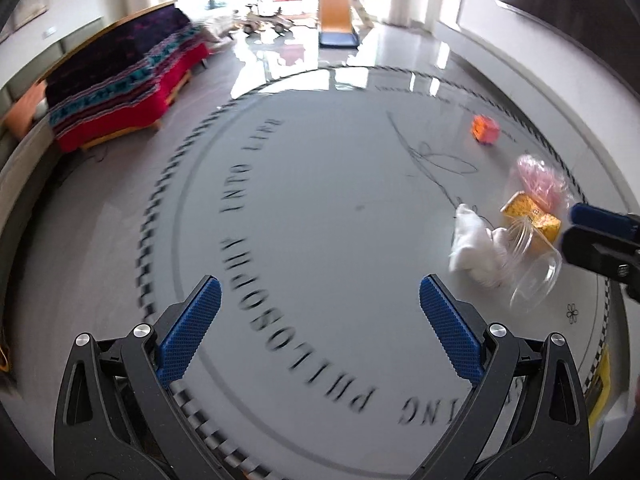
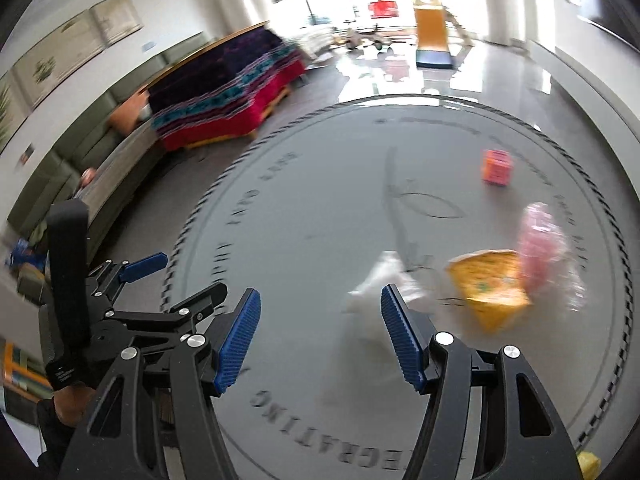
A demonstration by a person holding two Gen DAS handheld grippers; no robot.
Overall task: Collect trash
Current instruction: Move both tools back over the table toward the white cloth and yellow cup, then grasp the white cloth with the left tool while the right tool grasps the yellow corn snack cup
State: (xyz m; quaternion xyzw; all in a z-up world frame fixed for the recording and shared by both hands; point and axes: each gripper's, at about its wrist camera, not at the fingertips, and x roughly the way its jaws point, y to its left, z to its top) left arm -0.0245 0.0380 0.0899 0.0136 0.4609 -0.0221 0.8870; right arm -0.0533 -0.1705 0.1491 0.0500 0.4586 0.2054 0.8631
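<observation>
The trash lies in a loose cluster on the round grey floor mat [image 1: 320, 200], toward its right side: a crumpled white tissue [image 1: 474, 242], a yellow carton [image 1: 530, 216], a pink plastic bag [image 1: 538, 178] just behind it, and, well apart farther back, an orange-pink box [image 1: 485, 129]. Only the left wrist view shows a clear plastic jar [image 1: 528, 268] lying on its side against the tissue and carton; in the right wrist view that spot is blurred. The left tool [image 1: 320, 296] hangs over bare mat with its jaws wide apart and nothing between them. The right tool [image 2: 320, 312] also stands open and empty, its right pad overlapping the tissue in the picture. The mat's centre and left are free; the sofa with a striped blanket [image 1: 120, 84] borders the far left.
</observation>
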